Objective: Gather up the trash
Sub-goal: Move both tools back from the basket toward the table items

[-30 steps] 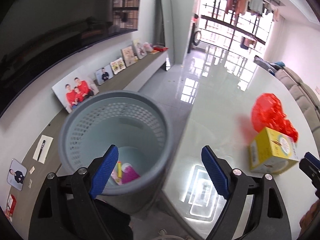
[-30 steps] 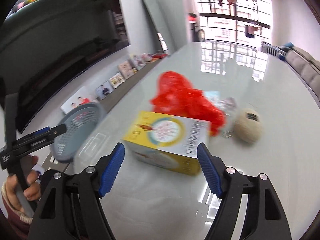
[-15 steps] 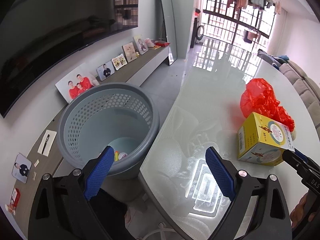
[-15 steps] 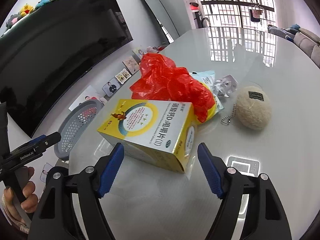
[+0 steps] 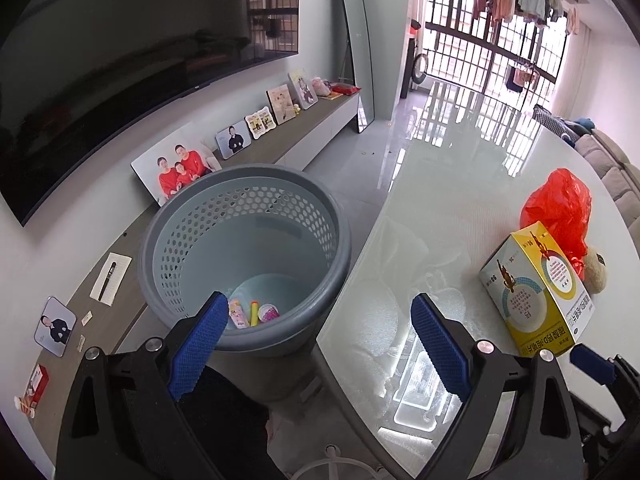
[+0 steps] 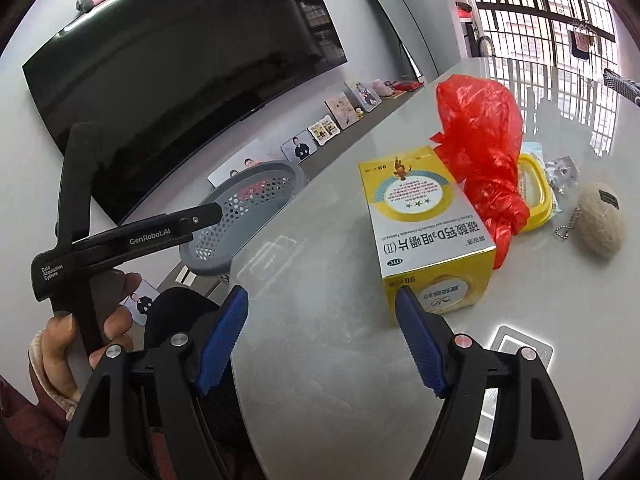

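I read the left gripper (image 5: 316, 344) as spread wide, its blue pads apart with nothing between them. Directly ahead of its left finger stands the grey perforated basket (image 5: 244, 256) beside the table edge; small items (image 5: 252, 312) lie on its bottom, just past that fingertip. The glass table (image 5: 440, 216) extends ahead and to the right of this gripper.

I read the right gripper (image 6: 320, 340) as also spread wide and empty, hovering over the table (image 6: 320, 280). The yellow box (image 6: 424, 224) lies on the table just ahead of its right finger; whether the fingertip touches the box I cannot tell. Beyond the box, touching its far end, sits the red plastic bag (image 6: 480, 136). Right of the bag are a yellow-rimmed packet (image 6: 534, 188), a crumpled wrapper (image 6: 562, 170) and a beige plush ball (image 6: 602, 220) with a chain. Far left of this gripper, the basket (image 6: 244, 208) appears behind the left tool, gripped by a hand (image 6: 80, 320).
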Available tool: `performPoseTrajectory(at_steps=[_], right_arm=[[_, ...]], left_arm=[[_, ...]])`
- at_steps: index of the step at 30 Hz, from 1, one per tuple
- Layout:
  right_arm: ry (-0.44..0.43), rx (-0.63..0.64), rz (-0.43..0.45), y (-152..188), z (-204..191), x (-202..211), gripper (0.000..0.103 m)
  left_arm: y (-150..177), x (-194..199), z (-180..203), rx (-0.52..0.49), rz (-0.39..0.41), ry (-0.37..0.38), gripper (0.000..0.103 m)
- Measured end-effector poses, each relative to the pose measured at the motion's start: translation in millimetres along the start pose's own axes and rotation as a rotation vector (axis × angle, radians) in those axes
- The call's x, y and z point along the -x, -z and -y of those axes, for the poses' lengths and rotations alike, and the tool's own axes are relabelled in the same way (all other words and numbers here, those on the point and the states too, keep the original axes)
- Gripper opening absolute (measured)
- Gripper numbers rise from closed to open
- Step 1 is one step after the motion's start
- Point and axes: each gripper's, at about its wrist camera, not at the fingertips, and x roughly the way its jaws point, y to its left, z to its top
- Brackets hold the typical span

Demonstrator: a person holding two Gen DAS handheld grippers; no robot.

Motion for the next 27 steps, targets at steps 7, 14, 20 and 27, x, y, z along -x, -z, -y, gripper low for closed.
performPoseTrajectory(at_steps=[7,14,20,27], right_arm=[[0.139,-0.072,0.062,-8,40,22,0.073],[0.083,-0.056,0.016,-15,56,7,0.073],[0.047,-0.018,-0.001,-9,40,8,0.073],[-0.040,0.018,-0.028,-3,7,3,0.073]], left_arm=[[3,1,8,-0.012,-0.005,0.033,0.091],[4,6,18,-0.028,-0.001,0.044,0.091],[4,6,18,-0.023,0.004,0.033,0.091],[6,6,11,-0.014,0.002,0.015,0.091]])
